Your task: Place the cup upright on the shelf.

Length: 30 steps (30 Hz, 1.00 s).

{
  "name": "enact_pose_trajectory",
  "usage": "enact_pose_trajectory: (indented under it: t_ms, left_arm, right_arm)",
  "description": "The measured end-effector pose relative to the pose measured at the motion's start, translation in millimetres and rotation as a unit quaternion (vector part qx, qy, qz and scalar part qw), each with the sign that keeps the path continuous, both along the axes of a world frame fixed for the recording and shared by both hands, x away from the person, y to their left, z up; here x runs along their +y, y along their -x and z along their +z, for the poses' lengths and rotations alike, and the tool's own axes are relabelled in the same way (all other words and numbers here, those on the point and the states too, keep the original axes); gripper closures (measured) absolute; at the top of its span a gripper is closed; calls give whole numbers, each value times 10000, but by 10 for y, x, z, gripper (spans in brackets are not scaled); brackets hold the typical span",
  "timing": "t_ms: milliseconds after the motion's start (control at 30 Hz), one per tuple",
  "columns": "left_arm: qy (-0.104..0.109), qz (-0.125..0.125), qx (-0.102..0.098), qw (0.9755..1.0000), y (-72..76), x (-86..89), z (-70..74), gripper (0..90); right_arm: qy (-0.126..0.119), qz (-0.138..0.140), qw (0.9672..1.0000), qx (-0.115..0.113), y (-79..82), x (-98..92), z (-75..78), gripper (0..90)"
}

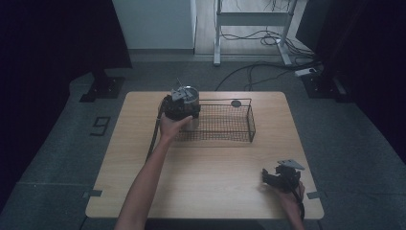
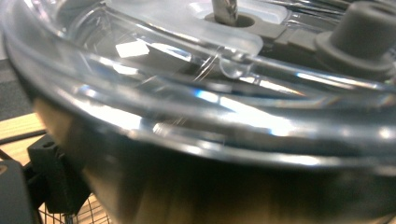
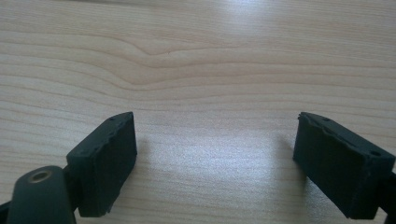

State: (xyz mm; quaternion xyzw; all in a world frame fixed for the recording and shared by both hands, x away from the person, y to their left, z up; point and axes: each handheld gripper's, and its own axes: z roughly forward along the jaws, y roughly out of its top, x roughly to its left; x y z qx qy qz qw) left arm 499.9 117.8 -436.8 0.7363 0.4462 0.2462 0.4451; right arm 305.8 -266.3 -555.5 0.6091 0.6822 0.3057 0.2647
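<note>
At the far left corner of the wire basket (image 1: 225, 122), toward the table's (image 1: 210, 167) far edge, the left gripper (image 1: 180, 108) is on a metal canister with a clear lid (image 1: 187, 96). Canister stands upright at the basket's left end; whether it sits inside the mesh or just against it I cannot tell from the high view. In the left gripper view the clear lid (image 2: 196, 88) and dark metal wall press right up against the camera, one black jaw just visible low at the left, mesh beneath. Jaws look clamped round the canister body, though the far jaw is hidden behind it.

Judged step: the canister is being set into, or taken from, the left end of the basket. Which of the two, the stills do not settle. Next move calls for a steady vertical carry so the base clears the basket rim, lid kept level, grip kept firm on a smooth metal wall that could slip.

Left arm: forearm stretched long from the near edge to the far left of the basket, hand wrapped over the gripper from behind.

Near right corner of the table: right gripper (image 1: 281, 178) rests low by the edge, hand behind it, well apart from the basket. Right gripper view shows its jaws spread wide over bare wood, holding nothing.
</note>
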Motion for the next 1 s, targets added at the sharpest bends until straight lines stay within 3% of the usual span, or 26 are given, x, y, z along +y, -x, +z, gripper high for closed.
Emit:
enact_pose_trajectory:
  t_ms: [633, 1000]
  left_arm:
    - [-174, 162, 255, 9994, -41, -17, -263, 35]
    - [-308, 115, 210, 9992, -27, -78, -288, 35]
  right_arm:
    - [3, 0, 10000, -3, 0, 0, 0, 130]
    - [-4, 5, 10000, -6, 0, -1, -1, 130]
